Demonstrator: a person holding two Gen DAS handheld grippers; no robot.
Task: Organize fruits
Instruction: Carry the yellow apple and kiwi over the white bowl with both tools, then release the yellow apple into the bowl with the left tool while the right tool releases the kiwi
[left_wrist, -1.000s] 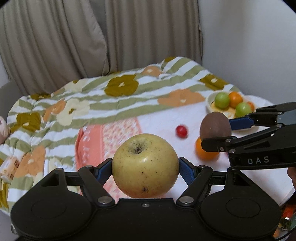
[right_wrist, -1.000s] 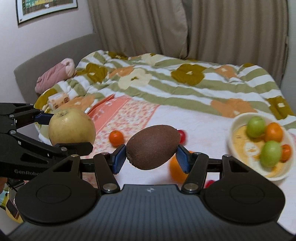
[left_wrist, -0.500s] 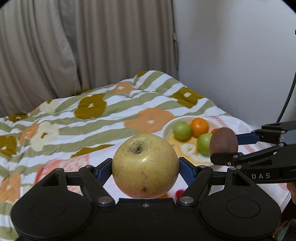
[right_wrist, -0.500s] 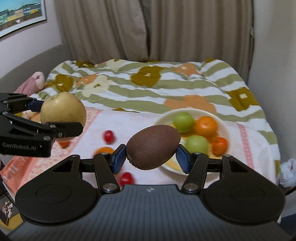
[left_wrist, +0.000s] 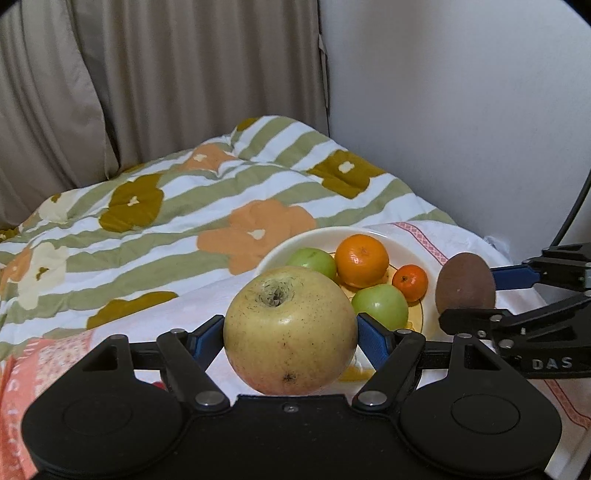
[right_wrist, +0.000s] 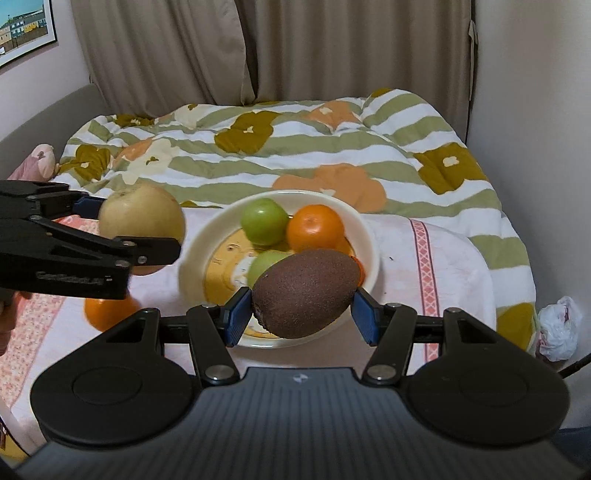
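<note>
My left gripper (left_wrist: 290, 332) is shut on a large yellow apple (left_wrist: 290, 330), held in the air just left of the bowl; the apple also shows in the right wrist view (right_wrist: 142, 218). My right gripper (right_wrist: 302, 312) is shut on a brown kiwi (right_wrist: 306, 293), held above the near edge of the cream bowl (right_wrist: 207, 240). The kiwi shows at the right of the left wrist view (left_wrist: 465, 286). The bowl (left_wrist: 284, 247) holds two green fruits (right_wrist: 264, 221), an orange (right_wrist: 316, 229) and a small orange (left_wrist: 410, 282).
A loose orange (right_wrist: 105, 312) lies on the white cloth left of the bowl, under my left gripper. A striped flowered quilt (right_wrist: 295, 155) covers the bed behind. A wall stands close on the right, and a crumpled white bag (right_wrist: 557, 328) lies at the bed's right edge.
Both grippers have swung right and closer to the bowl, each still holding its fruit. The bowl now lies directly under and ahead of the kiwi.
</note>
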